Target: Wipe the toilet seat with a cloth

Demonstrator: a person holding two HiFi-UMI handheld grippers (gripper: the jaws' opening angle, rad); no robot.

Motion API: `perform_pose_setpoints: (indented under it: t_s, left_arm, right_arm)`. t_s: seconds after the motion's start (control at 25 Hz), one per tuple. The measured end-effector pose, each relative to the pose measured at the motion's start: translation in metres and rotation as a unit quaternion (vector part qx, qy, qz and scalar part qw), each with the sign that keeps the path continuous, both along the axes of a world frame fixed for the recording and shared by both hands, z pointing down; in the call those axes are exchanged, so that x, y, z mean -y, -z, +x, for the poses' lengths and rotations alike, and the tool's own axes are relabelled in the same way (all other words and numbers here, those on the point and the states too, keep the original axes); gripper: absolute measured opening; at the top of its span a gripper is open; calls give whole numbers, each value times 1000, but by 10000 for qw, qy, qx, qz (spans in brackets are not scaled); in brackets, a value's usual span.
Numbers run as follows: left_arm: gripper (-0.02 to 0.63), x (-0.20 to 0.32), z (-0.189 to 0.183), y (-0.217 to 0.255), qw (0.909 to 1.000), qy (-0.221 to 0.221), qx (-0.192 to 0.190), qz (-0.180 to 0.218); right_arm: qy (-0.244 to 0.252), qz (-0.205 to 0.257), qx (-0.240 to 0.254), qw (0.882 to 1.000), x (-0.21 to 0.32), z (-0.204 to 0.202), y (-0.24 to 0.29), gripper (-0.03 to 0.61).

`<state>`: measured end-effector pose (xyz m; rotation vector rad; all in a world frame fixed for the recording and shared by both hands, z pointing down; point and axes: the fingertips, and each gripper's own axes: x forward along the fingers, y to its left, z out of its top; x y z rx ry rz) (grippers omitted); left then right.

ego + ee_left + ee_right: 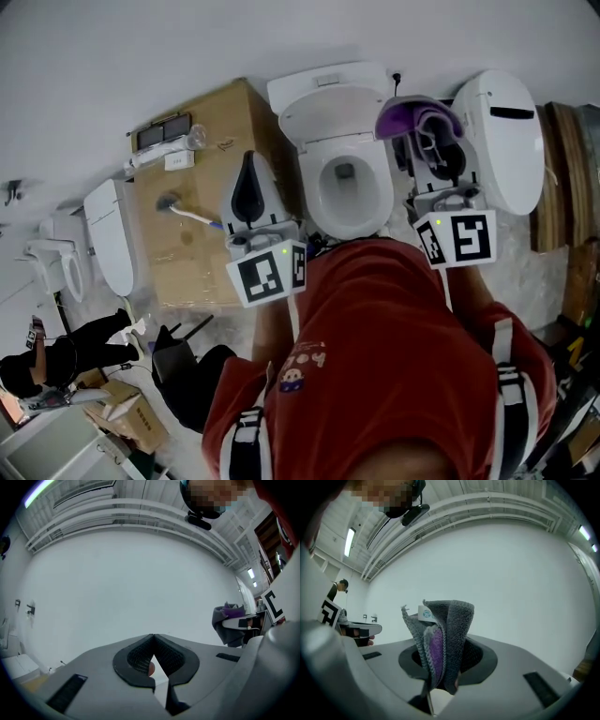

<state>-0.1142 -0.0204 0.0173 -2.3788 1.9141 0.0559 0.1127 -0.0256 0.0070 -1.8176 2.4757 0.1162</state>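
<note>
The white toilet stands straight ahead in the head view, its seat point(316, 197) ringing the open bowl, with both grippers held up in front of it. My left gripper point(249, 173) hangs left of the bowl, jaws shut and empty; in the left gripper view its tips point(153, 638) meet against a bare white wall. My right gripper point(427, 131) is right of the bowl, shut on a folded grey and purple cloth point(412, 114). In the right gripper view the cloth point(451, 620) stands up between the jaws point(443, 660) and hides their pads.
A second white toilet point(511, 141) stands close on the right, and a large cardboard box point(202, 225) with a bottle and brush on it on the left. A further toilet point(111, 239) is beyond the box. A person in black point(56, 361) crouches at lower left.
</note>
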Motion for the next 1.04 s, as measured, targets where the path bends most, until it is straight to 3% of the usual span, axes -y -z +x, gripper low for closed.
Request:
perform_pose_setpoints:
  t_s: [1.04]
  left_arm:
    - [14, -8, 14, 7, 9997, -159, -119, 144]
  right_arm:
    - [-64, 6, -259, 9996, -6, 8, -2, 86]
